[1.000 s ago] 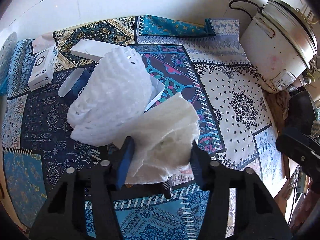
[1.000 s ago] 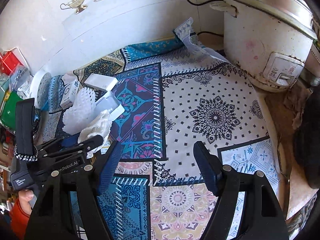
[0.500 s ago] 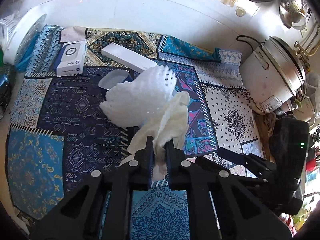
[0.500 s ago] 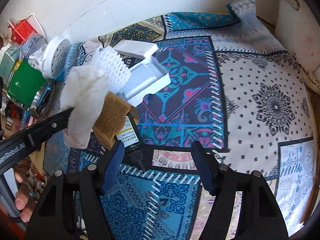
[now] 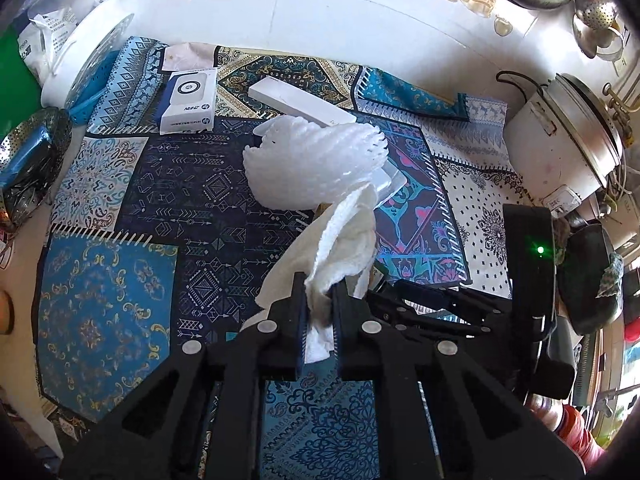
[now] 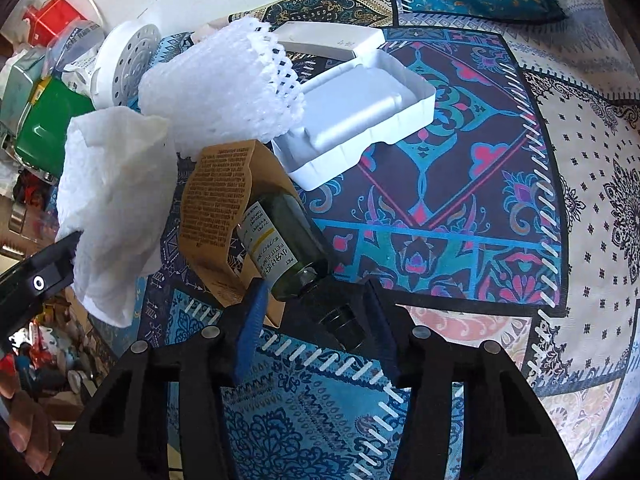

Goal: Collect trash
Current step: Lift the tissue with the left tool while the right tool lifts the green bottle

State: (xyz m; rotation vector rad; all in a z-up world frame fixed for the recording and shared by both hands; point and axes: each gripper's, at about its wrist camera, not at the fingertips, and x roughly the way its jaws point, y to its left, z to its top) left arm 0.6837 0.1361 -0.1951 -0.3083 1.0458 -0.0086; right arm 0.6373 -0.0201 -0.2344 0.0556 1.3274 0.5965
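My left gripper (image 5: 320, 294) is shut on a crumpled white paper towel (image 5: 340, 240), which hangs above the patterned tablecloth (image 5: 104, 312). The right wrist view shows the same towel (image 6: 112, 200) at the left. A dark green bottle (image 6: 288, 240) lies on the cloth, half inside a brown cardboard sleeve (image 6: 216, 208). My right gripper (image 6: 316, 300) straddles the bottle's neck and black cap with its jaws closing, and a gap still shows at the right pad. A white foam net (image 5: 316, 164) lies just beyond the towel.
A white plastic tray (image 6: 360, 108) and a flat white box (image 6: 328, 38) lie behind the bottle. A blue-and-white carton (image 5: 188, 100) sits at the back left, a rice cooker (image 5: 560, 140) at the right. A steel strainer (image 5: 28, 168) and green container (image 6: 48, 128) crowd the left edge.
My left gripper shut on the paper towel and lifted it off the foam net. My right gripper came down over the bottle, and its jaws have narrowed.
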